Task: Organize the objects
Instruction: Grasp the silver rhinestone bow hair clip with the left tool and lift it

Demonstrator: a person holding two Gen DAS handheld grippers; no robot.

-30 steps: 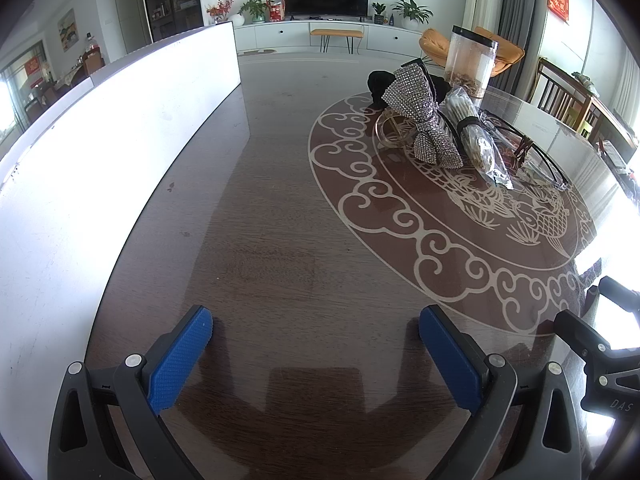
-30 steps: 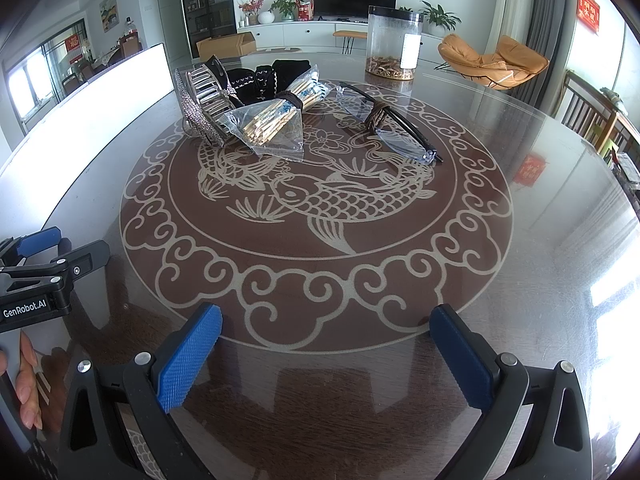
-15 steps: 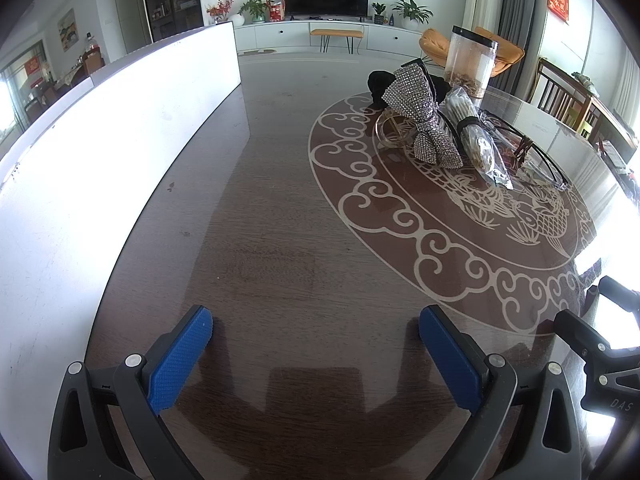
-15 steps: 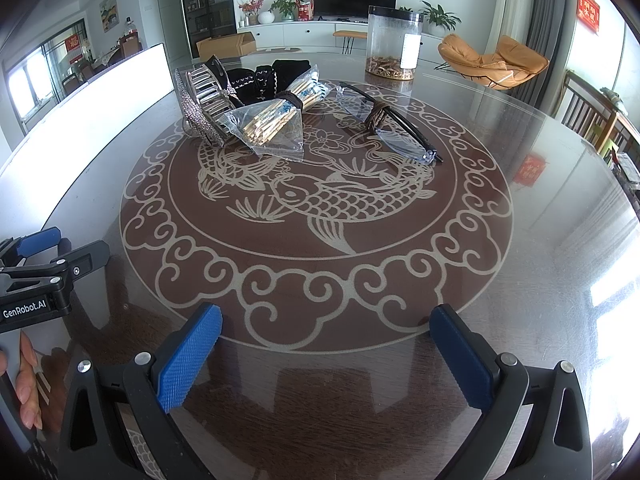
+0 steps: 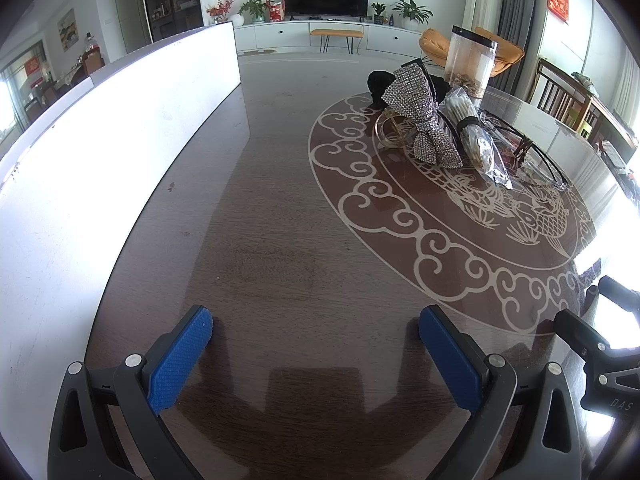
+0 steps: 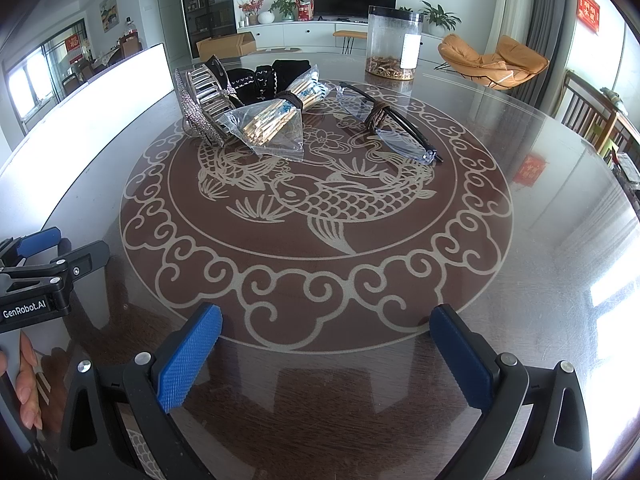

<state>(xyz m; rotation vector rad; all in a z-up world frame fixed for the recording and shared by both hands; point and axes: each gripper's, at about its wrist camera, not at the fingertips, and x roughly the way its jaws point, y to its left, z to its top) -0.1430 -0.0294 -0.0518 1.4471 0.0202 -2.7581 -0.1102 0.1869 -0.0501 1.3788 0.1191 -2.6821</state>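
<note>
A sparkly rhinestone bow (image 5: 422,120) (image 6: 196,108), a clear bag of wooden sticks tied with a dark band (image 6: 276,120) (image 5: 476,136), a pair of black-framed glasses (image 6: 388,124) (image 5: 532,156), a black fabric item (image 6: 272,76) and a clear hair claw (image 5: 394,132) lie clustered at the far side of the round glass-topped table (image 6: 520,280). My left gripper (image 5: 316,344) is open and empty over the near table edge. My right gripper (image 6: 326,344) is open and empty, well short of the objects.
A tall clear jar with brown contents (image 6: 394,44) (image 5: 470,62) stands behind the cluster. A long white panel (image 5: 100,152) runs along the table's left side. The left gripper shows at the left edge of the right wrist view (image 6: 44,264). Wooden chairs (image 6: 592,120) stand to the right.
</note>
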